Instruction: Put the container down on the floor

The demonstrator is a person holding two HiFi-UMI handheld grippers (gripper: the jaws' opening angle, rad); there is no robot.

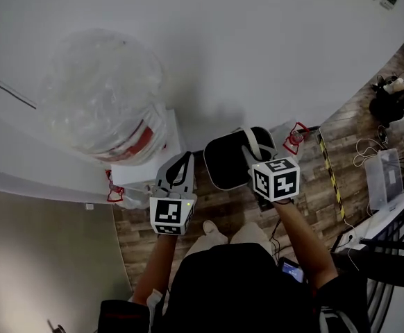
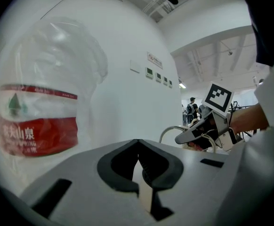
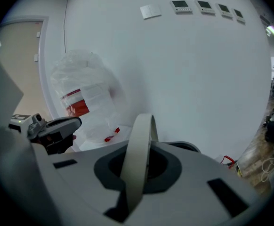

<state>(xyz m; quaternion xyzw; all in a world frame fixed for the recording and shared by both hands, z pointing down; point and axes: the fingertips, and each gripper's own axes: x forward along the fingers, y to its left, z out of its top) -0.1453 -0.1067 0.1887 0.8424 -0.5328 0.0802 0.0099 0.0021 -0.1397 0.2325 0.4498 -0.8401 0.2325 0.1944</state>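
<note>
Your right gripper [image 3: 138, 173] clamps the pale handle [image 3: 144, 131] of the black container [image 1: 224, 159]. Your left gripper [image 2: 138, 147], jaws together and empty, sits just left of it.

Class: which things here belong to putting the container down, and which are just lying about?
Job: black round container; its white band handle; right gripper, clamped on that handle; wood-plank floor.
Lying about: bagged clear water bottle with red label; white box; striped yellow-black floor tape.

Wood-plank floor [image 1: 313, 193], white box [image 1: 141, 175] stood on it against the wall, yellow-black striped strip [image 1: 330, 172] lay along the planks, loose cables [image 1: 365, 151] and clear plastic bin [image 1: 384, 179] lay further right.
</note>
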